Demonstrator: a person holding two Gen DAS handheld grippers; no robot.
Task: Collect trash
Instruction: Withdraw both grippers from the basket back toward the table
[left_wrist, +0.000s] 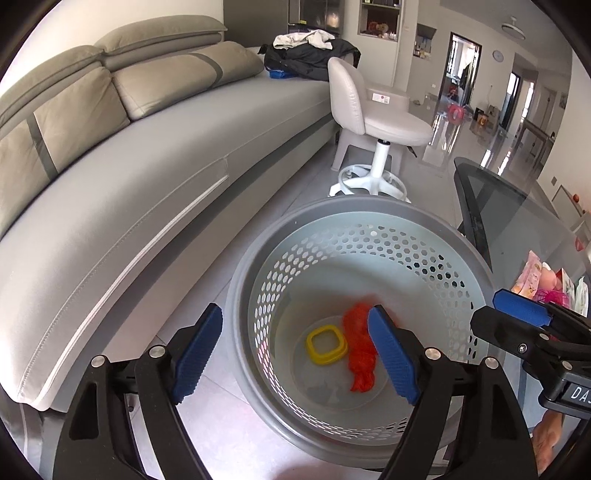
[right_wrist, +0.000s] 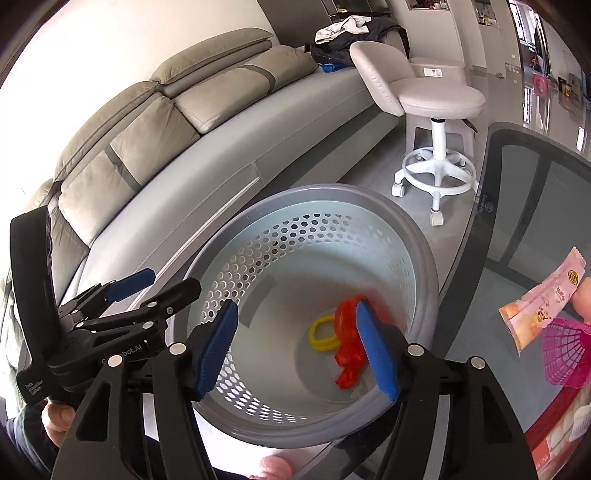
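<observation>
- The left gripper (left_wrist: 295, 354) hangs over the near rim of the basket with its blue-padded fingers (left_wrist: 197, 354) spread wide and nothing between them.
- The right gripper (right_wrist: 297, 350) is over the same basket, its fingers (right_wrist: 218, 350) also spread wide and empty. In the left wrist view it shows at the right edge as a black body with a blue pad.
- The basket (left_wrist: 251, 295) is round, grey-rimmed, with a pale wall pierced by small holes; it stands on the floor between the sofa and the glass table.
- On the basket's bottom lies a crumpled orange wrapper (left_wrist: 360, 354), and just beside it, to its left, a yellow ring (left_wrist: 327, 345). Whether the two touch cannot be told.
- The glass table (right_wrist: 517, 236) has a dark rim and stands just to the right of the basket.
- On the table's near right part lie a pink packet (right_wrist: 543, 302) and a pink mesh piece (right_wrist: 569, 354), close together; more packets lie at the frame edge, too cut off to name.
- The grey sofa (left_wrist: 110, 206) runs along the left, with beige cushions against the wall.
- A pale swivel chair (left_wrist: 373, 118) on a white wheeled base stands past the basket, near the sofa's far end.
- A heap of dark and light clothes (left_wrist: 310, 51) lies on the sofa's far end.
</observation>
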